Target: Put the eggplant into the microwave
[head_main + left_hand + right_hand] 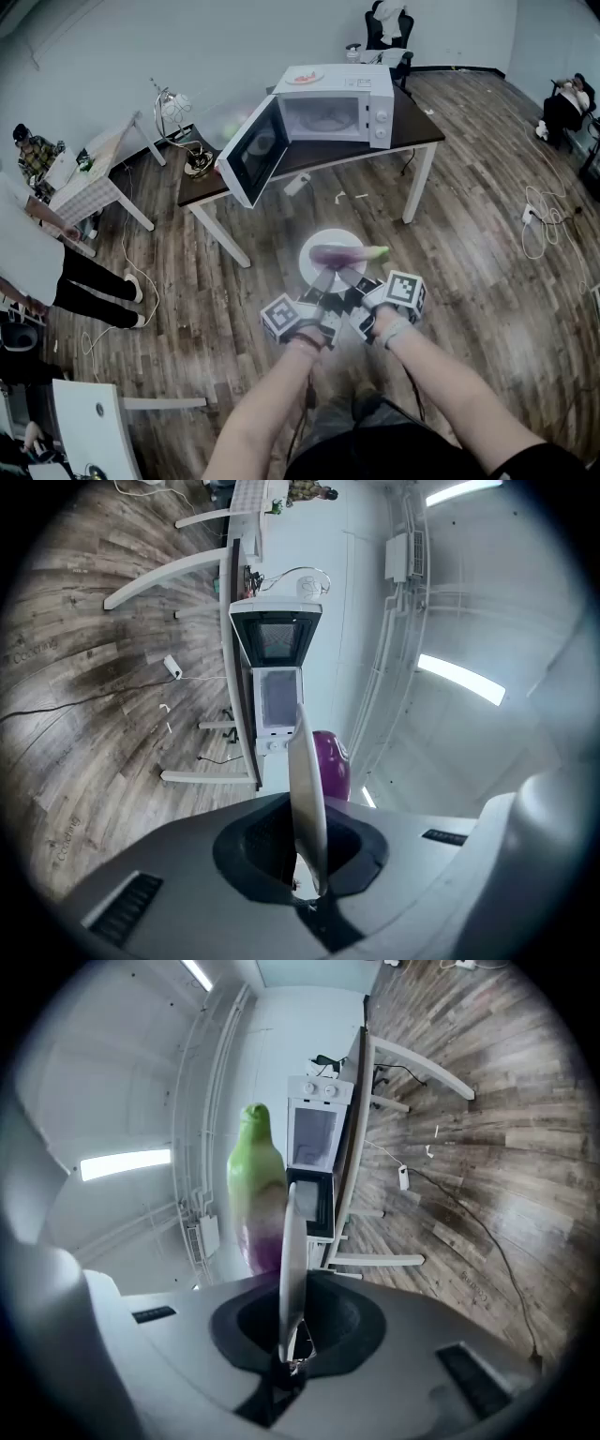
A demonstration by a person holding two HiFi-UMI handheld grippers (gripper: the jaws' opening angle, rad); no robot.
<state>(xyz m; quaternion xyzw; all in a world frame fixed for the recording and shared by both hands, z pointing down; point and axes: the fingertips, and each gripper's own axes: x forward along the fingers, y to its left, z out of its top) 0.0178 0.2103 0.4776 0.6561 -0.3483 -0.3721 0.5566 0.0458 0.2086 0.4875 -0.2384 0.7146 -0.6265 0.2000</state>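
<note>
Far to the left of the microwave point(342, 105), a person point(42, 253) stands near a small table point(89, 183) with a checked cloth. Just left of the microwave its door point(253, 150) hangs wide open, past the edge of the dark tabletop point(417, 131). On top of the microwave lies a small dish point(305, 78).

In front of the microwave, well apart from it and above the wooden floor point(487, 281), is a white plate point(336, 236), and the eggplant point(345, 253) lies across it. The left claw point(322, 279) is clamped on the near rim of the plate. The right claw point(352, 277) is clamped on the same rim just beside it. Between the plate and the microwave are open floor and the front edge of the tabletop. A small white plug block point(297, 185) lies below that edge.

Behind the microwave stands a chair point(386, 33). To the right of the microwave, cables point(539, 220) lie on the floor.

The head view shows the whole eggplant. In the left gripper view the plate point(307, 789) is edge-on, and only the purple end of the eggplant point(330, 761) shows. The right gripper view shows the green stem end point(255, 1162). Both gripper views also show ceiling lights point(459, 677).
</note>
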